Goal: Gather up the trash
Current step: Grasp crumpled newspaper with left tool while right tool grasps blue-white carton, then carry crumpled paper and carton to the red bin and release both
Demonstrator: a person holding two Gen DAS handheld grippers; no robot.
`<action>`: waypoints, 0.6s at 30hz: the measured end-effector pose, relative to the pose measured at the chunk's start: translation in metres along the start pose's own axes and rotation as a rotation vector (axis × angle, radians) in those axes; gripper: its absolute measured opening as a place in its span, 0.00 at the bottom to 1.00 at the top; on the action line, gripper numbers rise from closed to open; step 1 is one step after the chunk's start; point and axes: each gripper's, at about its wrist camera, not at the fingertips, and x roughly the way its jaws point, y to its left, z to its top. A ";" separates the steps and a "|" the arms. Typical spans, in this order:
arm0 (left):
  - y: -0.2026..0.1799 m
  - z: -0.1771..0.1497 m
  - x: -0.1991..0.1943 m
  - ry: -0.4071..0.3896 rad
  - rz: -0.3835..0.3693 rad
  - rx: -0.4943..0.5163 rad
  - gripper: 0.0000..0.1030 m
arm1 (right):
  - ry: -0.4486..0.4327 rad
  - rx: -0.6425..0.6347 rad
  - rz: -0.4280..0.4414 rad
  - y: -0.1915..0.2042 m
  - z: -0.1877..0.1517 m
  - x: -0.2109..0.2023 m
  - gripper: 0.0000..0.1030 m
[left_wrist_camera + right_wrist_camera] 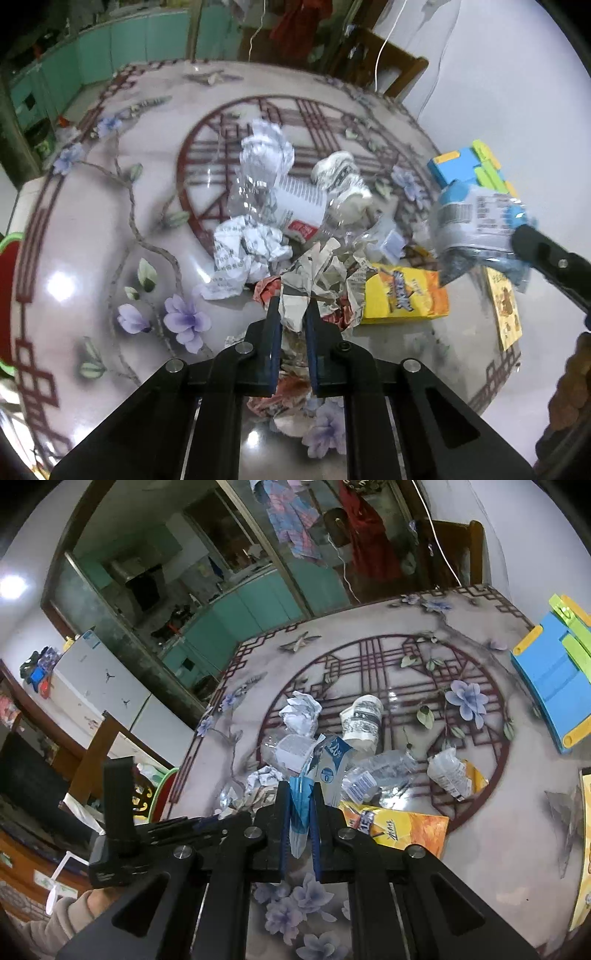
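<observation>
Across your table (74, 258), from the left: crumpled white paper (247, 251), a crushed clear bottle (280, 199), a squashed paper cup (343, 181), then a yellow box (402, 295) and a blue and green toy (469, 166) at the right edge. The heap crowds the middle. Your left gripper (291, 314) is clamped on a crumpled newspaper wad (317, 280) at the near side of the heap. Your right gripper (299, 805) pinches a blue-and-white plastic wrapper (325, 768), held above the table.
</observation>
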 end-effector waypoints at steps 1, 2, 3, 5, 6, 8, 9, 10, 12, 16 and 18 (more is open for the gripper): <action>0.001 0.001 -0.005 -0.013 0.008 0.001 0.11 | -0.001 -0.005 0.003 0.003 0.000 0.000 0.07; 0.001 0.002 -0.011 -0.026 0.018 0.001 0.11 | -0.002 -0.016 0.004 0.006 0.001 0.000 0.07; 0.002 0.003 -0.015 -0.038 0.029 0.000 0.11 | -0.003 -0.026 0.004 0.010 0.001 0.001 0.07; 0.004 0.005 -0.028 -0.065 0.054 -0.003 0.11 | -0.009 -0.052 0.008 0.020 0.001 0.001 0.07; 0.005 0.007 -0.031 -0.073 0.060 -0.005 0.11 | -0.010 -0.061 0.011 0.024 0.002 0.002 0.07; 0.009 0.008 -0.041 -0.093 0.078 -0.010 0.11 | -0.012 -0.077 0.020 0.033 0.001 0.003 0.07; 0.011 0.009 -0.045 -0.102 0.086 -0.011 0.11 | -0.011 -0.083 0.024 0.036 0.002 0.004 0.07; 0.012 0.009 -0.048 -0.109 0.092 -0.012 0.11 | -0.010 -0.091 0.028 0.041 0.002 0.005 0.07; 0.014 0.009 -0.054 -0.119 0.102 -0.011 0.11 | -0.008 -0.100 0.033 0.047 0.001 0.008 0.07; 0.019 0.007 -0.065 -0.143 0.127 -0.004 0.11 | -0.006 -0.120 0.041 0.061 0.000 0.011 0.07; 0.021 0.006 -0.070 -0.154 0.134 0.001 0.11 | -0.007 -0.129 0.039 0.067 -0.001 0.013 0.07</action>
